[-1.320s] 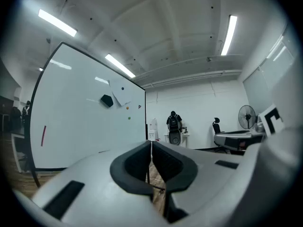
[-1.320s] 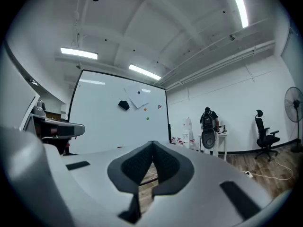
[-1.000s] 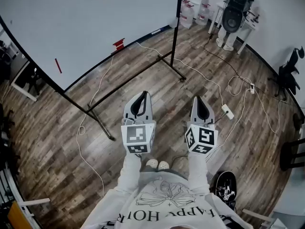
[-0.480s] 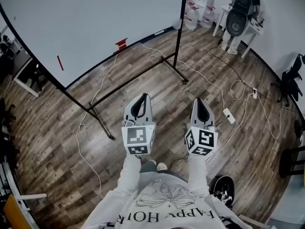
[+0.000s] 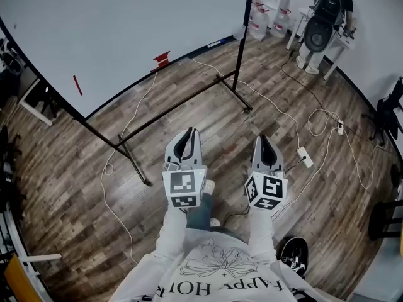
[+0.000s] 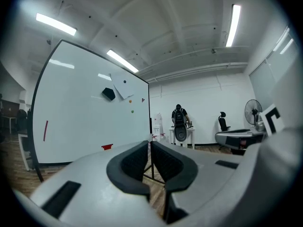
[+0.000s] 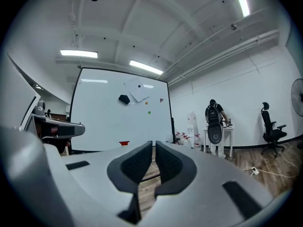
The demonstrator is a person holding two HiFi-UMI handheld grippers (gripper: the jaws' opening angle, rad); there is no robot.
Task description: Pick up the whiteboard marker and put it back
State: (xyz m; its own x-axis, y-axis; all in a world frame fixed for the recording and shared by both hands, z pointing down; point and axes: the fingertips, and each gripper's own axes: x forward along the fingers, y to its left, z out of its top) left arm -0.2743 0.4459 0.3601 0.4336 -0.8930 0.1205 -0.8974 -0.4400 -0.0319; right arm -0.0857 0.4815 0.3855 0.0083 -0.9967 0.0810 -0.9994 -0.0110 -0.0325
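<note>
head view: a wide whiteboard [image 5: 126,30] stands on the wooden floor [image 5: 75,168]. nearer, the left gripper [image 5: 187,131] and right gripper [image 5: 263,138] each have jaws pressed together on nothing. the thin red whiteboard marker [image 5: 77,85] sits on the board's left part, well apart from both.

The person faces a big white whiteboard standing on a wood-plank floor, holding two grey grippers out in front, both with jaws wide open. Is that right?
Not the jaws. The left grey gripper and the right grey gripper both have jaws closed with nothing between them, as the two gripper views show. The big white whiteboard and wood-plank floor are as said.
</note>
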